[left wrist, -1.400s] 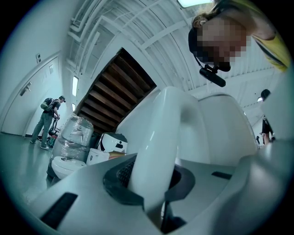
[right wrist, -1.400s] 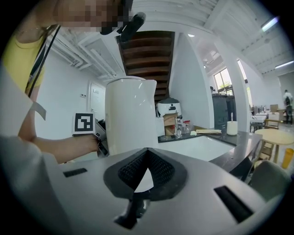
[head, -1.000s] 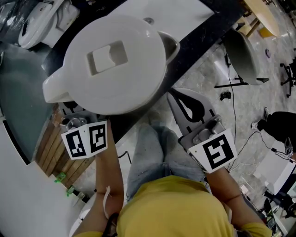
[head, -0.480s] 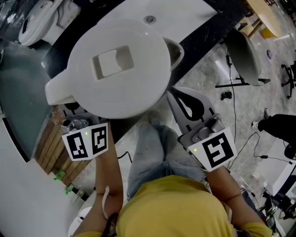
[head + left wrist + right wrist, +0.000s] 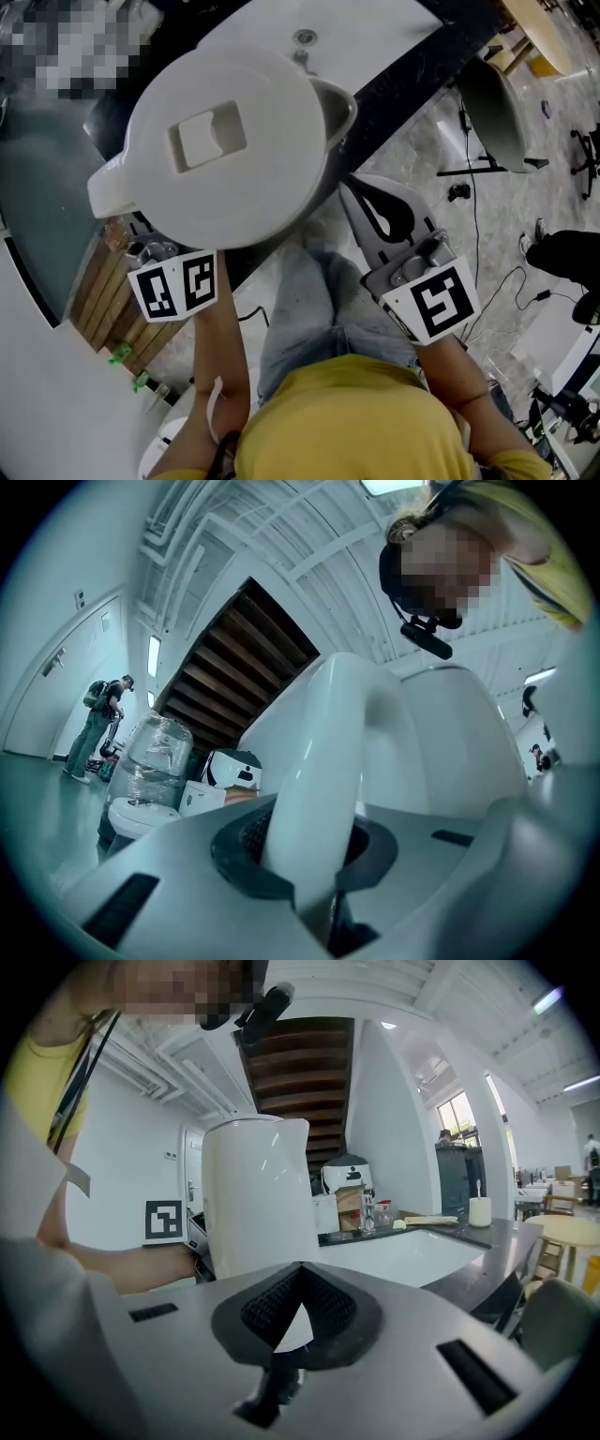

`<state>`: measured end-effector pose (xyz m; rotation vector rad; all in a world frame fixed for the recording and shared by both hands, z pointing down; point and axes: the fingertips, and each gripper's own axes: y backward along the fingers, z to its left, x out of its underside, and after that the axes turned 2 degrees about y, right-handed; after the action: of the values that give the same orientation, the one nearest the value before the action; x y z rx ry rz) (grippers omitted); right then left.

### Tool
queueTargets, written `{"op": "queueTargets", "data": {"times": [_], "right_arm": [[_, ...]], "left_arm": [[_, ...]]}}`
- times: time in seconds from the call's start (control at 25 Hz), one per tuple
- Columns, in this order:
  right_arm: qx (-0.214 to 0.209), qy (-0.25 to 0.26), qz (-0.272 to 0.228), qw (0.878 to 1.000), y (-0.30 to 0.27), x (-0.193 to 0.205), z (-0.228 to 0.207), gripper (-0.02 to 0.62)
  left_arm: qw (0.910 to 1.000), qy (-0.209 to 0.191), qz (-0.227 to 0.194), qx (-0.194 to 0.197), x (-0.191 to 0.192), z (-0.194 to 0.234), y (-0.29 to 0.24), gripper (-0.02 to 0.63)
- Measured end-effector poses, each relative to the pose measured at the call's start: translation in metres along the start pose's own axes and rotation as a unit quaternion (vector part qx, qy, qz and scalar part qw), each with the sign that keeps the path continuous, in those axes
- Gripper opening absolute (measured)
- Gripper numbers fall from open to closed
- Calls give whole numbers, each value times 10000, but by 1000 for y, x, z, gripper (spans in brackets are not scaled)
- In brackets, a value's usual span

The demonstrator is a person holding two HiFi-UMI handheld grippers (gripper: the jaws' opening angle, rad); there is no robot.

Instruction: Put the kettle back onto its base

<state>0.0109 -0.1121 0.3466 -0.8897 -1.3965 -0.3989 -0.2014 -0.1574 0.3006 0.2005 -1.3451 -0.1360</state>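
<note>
A large white kettle (image 5: 225, 141) hangs in the air close under the head camera, its spout (image 5: 339, 98) toward the right and its handle (image 5: 111, 183) toward the left. My left gripper (image 5: 150, 246) is shut on that handle (image 5: 323, 789), which runs up between the pads; the kettle's body (image 5: 450, 733) fills the view beyond. My right gripper (image 5: 361, 202) is held lower at the right, apart from the kettle, shut with nothing in it. From the right gripper (image 5: 298, 1302) the kettle (image 5: 258, 1194) stands upright ahead. No base shows in any view.
Below the kettle lie a white sink (image 5: 366, 28) and a black counter (image 5: 412, 70). A grey chair (image 5: 492, 112) and cables are on the floor at right. Wooden slats (image 5: 103, 300) sit at lower left. A person (image 5: 98, 724) stands far off by a wrapped water bottle (image 5: 155, 757).
The kettle drifted slightly right, then back left, still held by the left gripper. The right gripper has not moved.
</note>
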Motion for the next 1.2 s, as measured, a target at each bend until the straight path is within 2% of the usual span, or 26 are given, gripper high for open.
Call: {"op": "queueTargets", "data": {"times": [0.16, 0.36, 0.56, 0.72, 0.96, 1.2], "right_arm": [[14, -45, -29, 10000, -2, -1, 2, 15], [-36, -40, 9, 10000, -5, -2, 7, 15], [-48, -19, 8, 10000, -6, -3, 10, 15], [-38, -28, 13, 10000, -6, -5, 13, 15], [-9, -44, -24, 10000, -7, -7, 16, 15], [47, -55, -55, 10000, -4, -10, 17, 15]], "left_arm": [[9997, -194, -20, 114, 0, -3, 2, 55], [9989, -361, 168, 233, 6, -4, 4, 55], [9983, -403, 230, 354, 8, -8, 8, 57], [9980, -454, 221, 377, 2, -9, 9, 115], [9973, -559, 342, 318, 1, -5, 12, 170], [9963, -716, 463, 101, 0, -3, 20, 172]]}}
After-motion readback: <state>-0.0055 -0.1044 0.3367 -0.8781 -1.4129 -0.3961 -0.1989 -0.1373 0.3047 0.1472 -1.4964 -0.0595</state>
